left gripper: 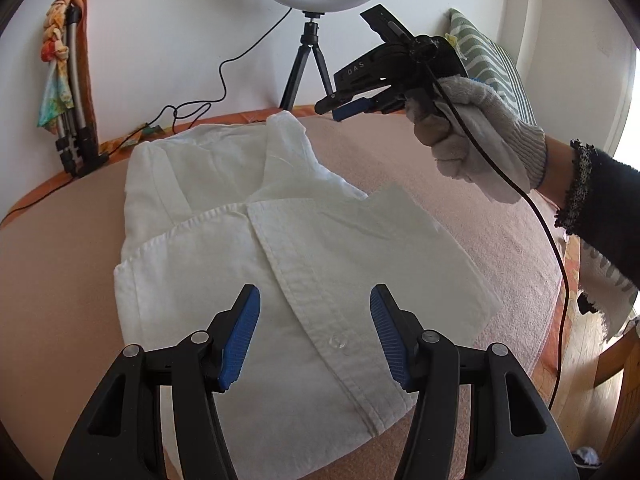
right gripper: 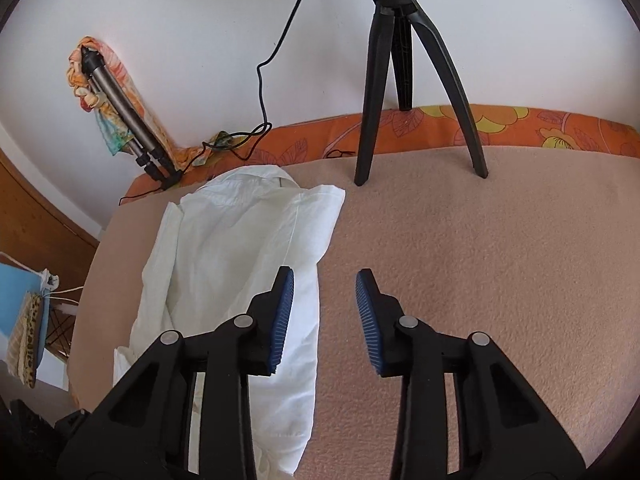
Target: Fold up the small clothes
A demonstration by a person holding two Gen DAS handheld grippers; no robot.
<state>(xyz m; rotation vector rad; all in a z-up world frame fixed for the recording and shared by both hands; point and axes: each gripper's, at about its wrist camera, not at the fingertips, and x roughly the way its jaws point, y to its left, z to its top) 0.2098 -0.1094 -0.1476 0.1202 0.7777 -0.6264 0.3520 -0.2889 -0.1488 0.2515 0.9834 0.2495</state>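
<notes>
White shirt (left gripper: 288, 248) lying folded on peach blanket (left gripper: 460, 184). Left gripper (left gripper: 315, 334) hovering above button placket – jaws open, empty. Right gripper (right gripper: 325, 322) in gloved hand (left gripper: 476, 140), beside shirt's edge – jaws apart, gripping nothing.

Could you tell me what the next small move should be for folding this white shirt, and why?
Probably bring the right gripper a little toward the white shirt to take its near edge. Its jaws are open and empty, hanging above the pink blanket just beside the cloth. The left gripper is also open, over the button placket. The shirt looks partly folded, collar end still loose.
</notes>
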